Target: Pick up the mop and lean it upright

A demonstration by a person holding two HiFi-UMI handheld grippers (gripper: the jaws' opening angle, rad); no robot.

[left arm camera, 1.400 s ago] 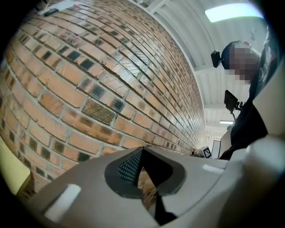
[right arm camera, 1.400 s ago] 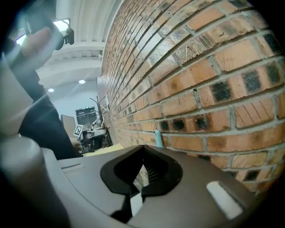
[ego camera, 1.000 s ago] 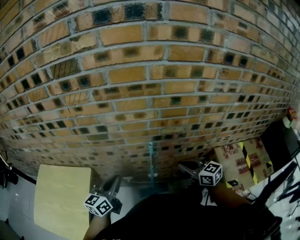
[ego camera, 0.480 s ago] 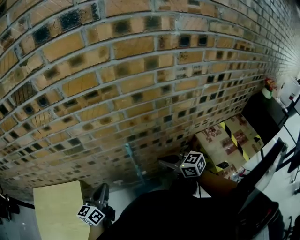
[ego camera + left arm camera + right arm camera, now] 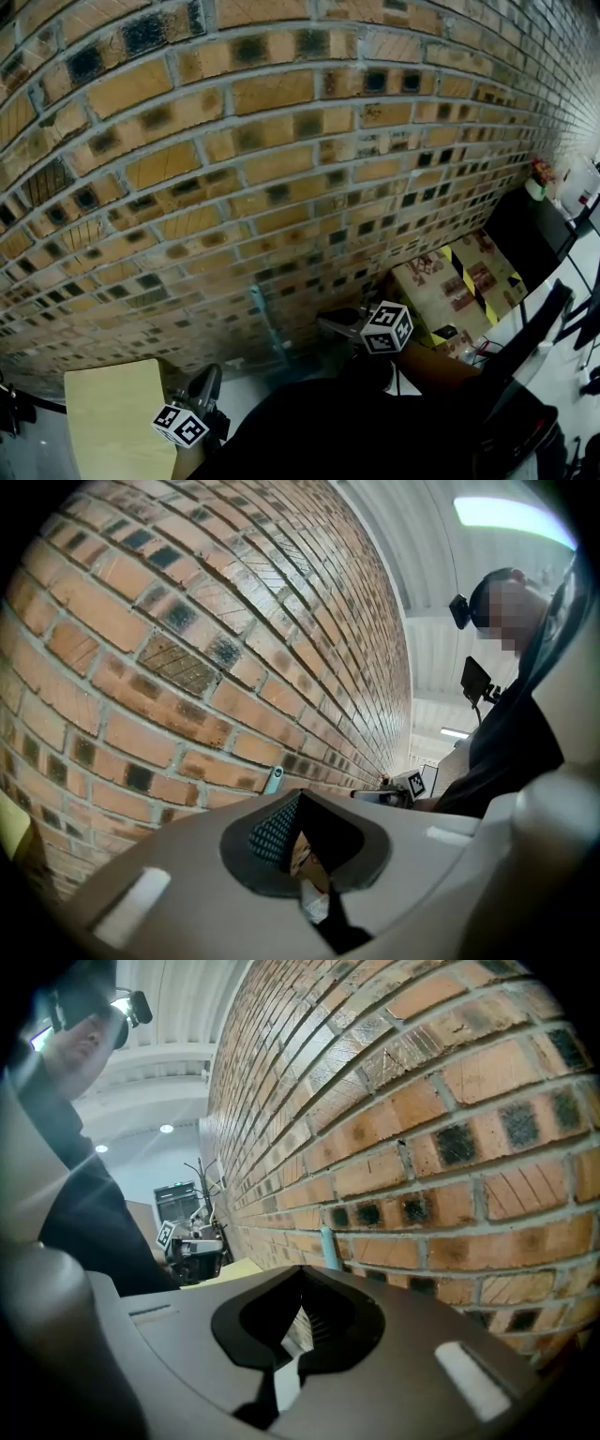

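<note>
Pale teal mop pole [image 5: 265,323] stands upright, leaning on yellow-brown brick wall [image 5: 281,169]. Left gripper [image 5: 206,380] and right gripper [image 5: 330,323] both closed, empty, near wall either side of pole. Leaning step looks done. Next: back off without knocking pole.

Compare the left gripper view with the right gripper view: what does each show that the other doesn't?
Only the left gripper view shows the right tool with its marker cube. Only the right gripper view shows the left tool and the pale yellow tabletop. Both show the brick wall and the pale blue mop handle standing against it.
</note>
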